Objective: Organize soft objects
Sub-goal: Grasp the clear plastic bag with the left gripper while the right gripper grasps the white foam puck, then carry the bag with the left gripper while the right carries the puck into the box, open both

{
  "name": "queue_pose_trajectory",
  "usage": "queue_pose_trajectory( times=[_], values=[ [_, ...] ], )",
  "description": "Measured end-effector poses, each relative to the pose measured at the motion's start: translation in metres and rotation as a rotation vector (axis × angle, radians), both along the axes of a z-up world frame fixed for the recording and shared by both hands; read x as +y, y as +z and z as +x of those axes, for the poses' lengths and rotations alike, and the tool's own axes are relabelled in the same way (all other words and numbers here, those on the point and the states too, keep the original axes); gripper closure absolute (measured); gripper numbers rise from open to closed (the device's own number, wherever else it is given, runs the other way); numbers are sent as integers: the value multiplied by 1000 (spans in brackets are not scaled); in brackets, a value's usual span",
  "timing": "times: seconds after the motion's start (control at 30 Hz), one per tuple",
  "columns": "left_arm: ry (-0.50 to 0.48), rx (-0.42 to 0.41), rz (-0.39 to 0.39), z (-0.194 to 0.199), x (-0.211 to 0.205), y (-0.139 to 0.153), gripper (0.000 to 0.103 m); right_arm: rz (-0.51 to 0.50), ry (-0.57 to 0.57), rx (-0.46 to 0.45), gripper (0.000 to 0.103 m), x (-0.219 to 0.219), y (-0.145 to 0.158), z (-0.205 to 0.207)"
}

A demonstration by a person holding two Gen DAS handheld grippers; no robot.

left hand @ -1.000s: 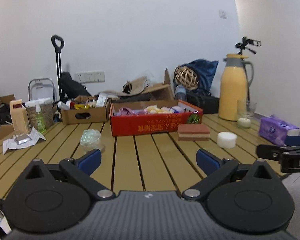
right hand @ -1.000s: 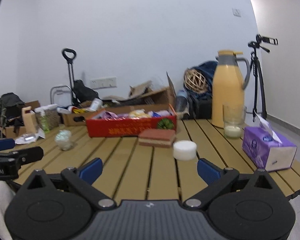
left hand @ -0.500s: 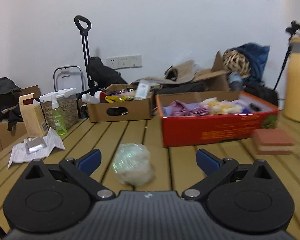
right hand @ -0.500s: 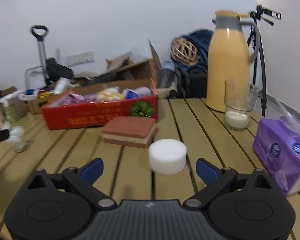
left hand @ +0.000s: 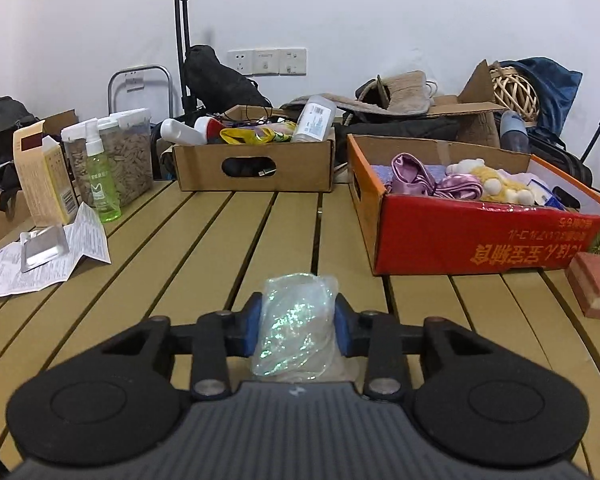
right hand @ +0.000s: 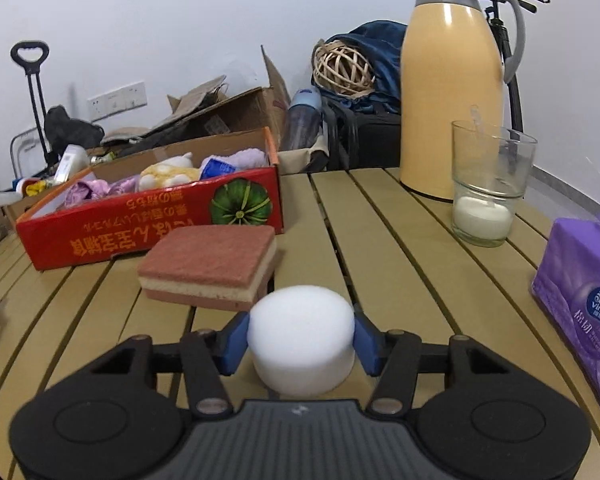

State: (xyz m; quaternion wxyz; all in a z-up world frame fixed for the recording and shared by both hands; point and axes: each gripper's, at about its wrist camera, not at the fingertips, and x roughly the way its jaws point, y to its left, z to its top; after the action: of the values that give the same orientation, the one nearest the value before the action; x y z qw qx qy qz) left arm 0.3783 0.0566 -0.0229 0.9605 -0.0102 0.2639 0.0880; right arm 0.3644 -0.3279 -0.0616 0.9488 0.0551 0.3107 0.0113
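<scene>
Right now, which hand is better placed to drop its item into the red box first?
Right, probably. Its jaws are closing around the white foam puck, with the red box just beyond the sponge.

Left gripper [left hand: 296, 330] low over the slatted worktop [left hand: 204, 248], its jaws closing with a crinkled iridescent plastic bundle [left hand: 294, 326] between them; both blue pads [left hand: 252, 330] touch its sides. Ahead to the right stands a red cardboard box [left hand: 476, 240] containing purple satin cloth [left hand: 414, 178] and a yellow plush toy [left hand: 490, 186]. A brown cardboard box [left hand: 256, 164] stands farther back. At left lie a folded paper leaflet [left hand: 80, 244], a green spray bottle [left hand: 102, 178] and a carton [left hand: 44, 178].
</scene>
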Motion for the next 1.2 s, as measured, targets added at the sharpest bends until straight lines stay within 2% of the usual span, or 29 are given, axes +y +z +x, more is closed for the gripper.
queue_pose_trajectory(
  times=[0.2, 0.3, 0.37, 0.47, 0.57, 0.63, 0.73, 0.83, 0.97, 1.2],
  values=[
    [-6, -23, -47, -7, 4, 2, 74, 44, 19, -15, 50, -5, 2, -6],
    [9, -57, -58, -25, 4, 14, 74, 30, 22, -33, 50, -1, 5, -14],
    [-1, -89, -73, -51, 0, 25, 74, -3, 23, -45, 50, 6, 12, -26],
    [-62, -117, -96, -102, -15, 35, 73, 32, 59, -85, 50, 16, 26, -62],
    [-165, -149, -53, -157, -42, 40, 73, 24, 119, -103, 50, 33, 35, -103],
    [-200, -168, -59, -188, -54, 45, 73, 18, 176, -124, 50, 45, 45, -133],
    [-219, -228, -49, -234, -69, 56, 73, 37, 257, -173, 49, 55, 64, -174],
    [-244, -281, -25, -267, -75, 69, 72, 12, 321, -239, 49, 59, 85, -211],
    [-226, -329, -2, -286, -74, 82, 72, 19, 337, -309, 49, 58, 107, -242],
    [-217, -362, 5, -299, -72, 97, 72, 26, 363, -381, 49, 69, 120, -261]
  ],
)
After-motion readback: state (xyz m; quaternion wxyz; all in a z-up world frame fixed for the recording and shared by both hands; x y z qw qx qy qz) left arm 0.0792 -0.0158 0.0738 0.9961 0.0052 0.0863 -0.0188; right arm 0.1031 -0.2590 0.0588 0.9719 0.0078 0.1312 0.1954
